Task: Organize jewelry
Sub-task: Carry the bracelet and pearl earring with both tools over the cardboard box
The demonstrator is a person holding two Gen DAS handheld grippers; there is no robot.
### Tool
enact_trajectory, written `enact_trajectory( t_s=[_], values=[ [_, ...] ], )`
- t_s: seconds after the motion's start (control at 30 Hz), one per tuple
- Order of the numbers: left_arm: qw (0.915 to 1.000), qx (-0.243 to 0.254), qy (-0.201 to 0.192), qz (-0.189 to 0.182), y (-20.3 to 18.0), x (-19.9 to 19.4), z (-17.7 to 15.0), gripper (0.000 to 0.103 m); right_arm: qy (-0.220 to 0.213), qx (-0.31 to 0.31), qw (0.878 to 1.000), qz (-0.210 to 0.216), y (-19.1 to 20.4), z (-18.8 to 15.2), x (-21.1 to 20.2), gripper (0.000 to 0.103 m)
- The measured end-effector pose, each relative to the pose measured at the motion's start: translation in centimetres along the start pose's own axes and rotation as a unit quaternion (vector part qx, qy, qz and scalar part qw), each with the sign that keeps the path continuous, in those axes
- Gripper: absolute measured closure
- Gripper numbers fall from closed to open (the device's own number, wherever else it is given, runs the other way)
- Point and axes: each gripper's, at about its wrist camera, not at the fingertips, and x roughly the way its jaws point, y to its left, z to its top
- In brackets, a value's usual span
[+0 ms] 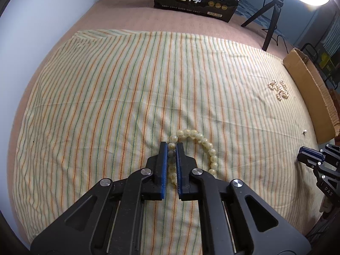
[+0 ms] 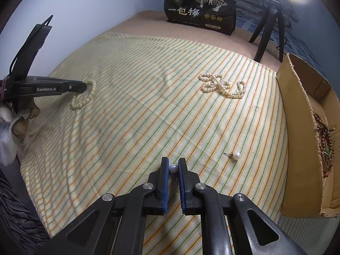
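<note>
1. We have both grippers down on the striped yellow cloth [image 2: 127, 116] at once. Our left gripper [image 1: 171, 146] has its blue-padded jaws clamped on one side of the pale cream beaded bracelet [image 1: 204, 146], lying near the middle of the cloth.
2. That bracelet looks light and floppy: a strung loop of hard, glossy round beads that will sag and swing, so gripping across the strand, as we do, seems sound.
3. Our right gripper [image 2: 173, 165] has its jaws pinched on a small white pearl earring [image 2: 173, 167] at the near edge.
4. That pearl is tiny, smooth and likely slippery; it could squirt out, so a centred hold matters.
5. Its twin, a white pearl stud with a thin post [image 2: 235, 155], lies just to the right, a tangled white pearl necklace [image 2: 221, 86] farther off, and the open brown cardboard box [image 2: 297, 97] stands at the right edge.
</note>
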Motion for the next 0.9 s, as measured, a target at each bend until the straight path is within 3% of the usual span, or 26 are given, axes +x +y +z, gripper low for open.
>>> enact_trajectory(
  t_s=[0.57, 0.9],
  values=[
    [0.9967, 0.001, -0.065, -0.048, -2.5, -5.8, 1.9, 0.098, -0.060, 0.042, 0.997, 0.020, -2.0, 1.7, -5.7, 0.097],
    [0.9906, 0.014, -0.101, -0.091, -6.7, -8.9, 4.2, 0.098, -0.102, 0.086, 0.991, 0.014, -5.4, 2.6, -9.4, 0.097]
  ],
)
